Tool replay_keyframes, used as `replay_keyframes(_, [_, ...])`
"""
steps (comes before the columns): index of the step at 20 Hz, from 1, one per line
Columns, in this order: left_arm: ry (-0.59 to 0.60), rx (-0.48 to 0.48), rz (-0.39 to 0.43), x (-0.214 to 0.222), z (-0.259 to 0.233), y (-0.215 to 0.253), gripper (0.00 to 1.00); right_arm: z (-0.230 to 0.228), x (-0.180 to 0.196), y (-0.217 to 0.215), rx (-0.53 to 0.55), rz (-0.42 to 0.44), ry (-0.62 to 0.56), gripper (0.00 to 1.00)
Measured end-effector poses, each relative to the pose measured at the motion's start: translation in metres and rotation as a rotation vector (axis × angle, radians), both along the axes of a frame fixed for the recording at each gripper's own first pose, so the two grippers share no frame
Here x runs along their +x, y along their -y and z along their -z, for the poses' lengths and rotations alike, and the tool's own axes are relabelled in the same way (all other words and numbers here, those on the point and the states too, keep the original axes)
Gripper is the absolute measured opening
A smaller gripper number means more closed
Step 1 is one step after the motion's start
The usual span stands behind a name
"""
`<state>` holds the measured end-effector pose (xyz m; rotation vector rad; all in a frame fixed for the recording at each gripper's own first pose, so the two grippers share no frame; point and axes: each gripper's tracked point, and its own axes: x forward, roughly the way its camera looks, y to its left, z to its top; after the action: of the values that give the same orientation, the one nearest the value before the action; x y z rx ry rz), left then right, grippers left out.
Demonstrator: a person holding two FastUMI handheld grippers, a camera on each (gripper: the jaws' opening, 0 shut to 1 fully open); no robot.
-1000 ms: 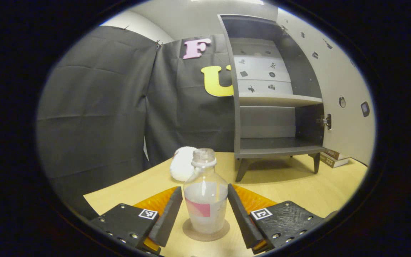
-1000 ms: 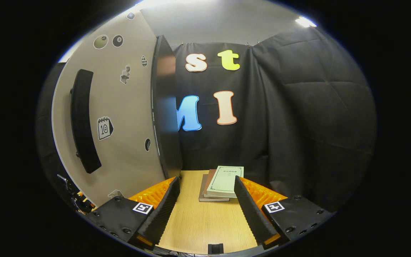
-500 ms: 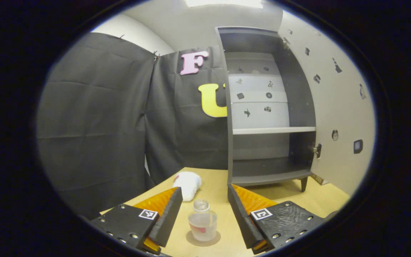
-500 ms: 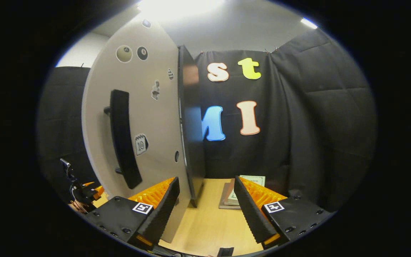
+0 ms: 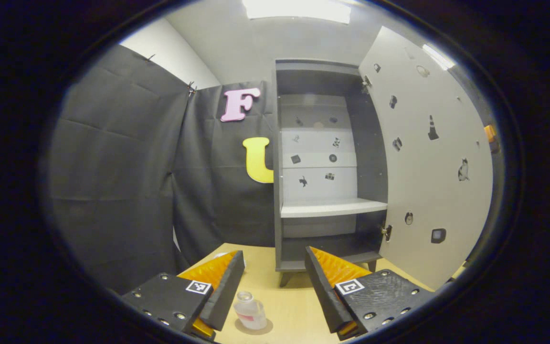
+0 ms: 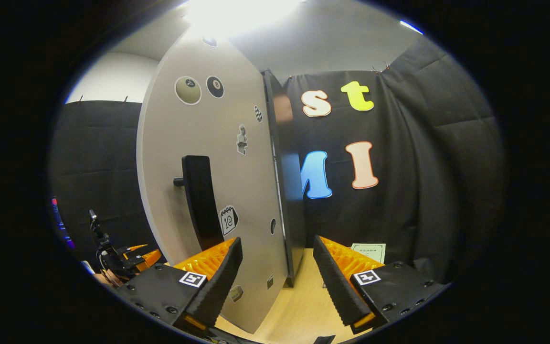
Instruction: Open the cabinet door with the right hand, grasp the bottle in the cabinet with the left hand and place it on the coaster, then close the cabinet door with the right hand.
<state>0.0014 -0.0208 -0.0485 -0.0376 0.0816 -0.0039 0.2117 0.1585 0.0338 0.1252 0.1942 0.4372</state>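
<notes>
Bottle point(image 5: 249, 310) stands on the coaster point(image 5: 254, 327) on the table, left gripper point(image 5: 272, 291) spread, empty and clear above it, so placing looks done; cabinet point(image 5: 325, 167) shelves empty. Next: right gripper point(image 6: 277, 282), also spread w/ nothing held, must push the door point(image 6: 217, 191) or handle point(image 6: 201, 200) shut. Vs 1 s ago, left gripper has backed away and door sits closer to right gripper.

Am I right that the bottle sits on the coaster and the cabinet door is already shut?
Not quite: the bottle does sit on the coaster, but the cabinet door is wide open, as the left gripper view shows.
</notes>
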Motion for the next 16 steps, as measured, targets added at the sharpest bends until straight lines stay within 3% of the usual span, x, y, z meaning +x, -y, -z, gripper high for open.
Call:
replay_keyframes(8, [0.02, -0.015, 0.061, 0.023, -0.009, -0.025, 0.77, 0.0, -0.019, -0.078, 0.007, -0.051, 0.012, 0.96])
replay_keyframes(15, [0.0, -0.033, 0.025, 0.029, 0.005, -0.084, 0.77, -0.001, -0.006, -0.141, 0.012, -0.101, 0.022, 0.96])
replay_keyframes(16, [-0.005, -0.038, 0.021, 0.03, 0.007, -0.091, 0.77, -0.001, -0.004, -0.15, 0.016, -0.109, 0.024, 1.0])
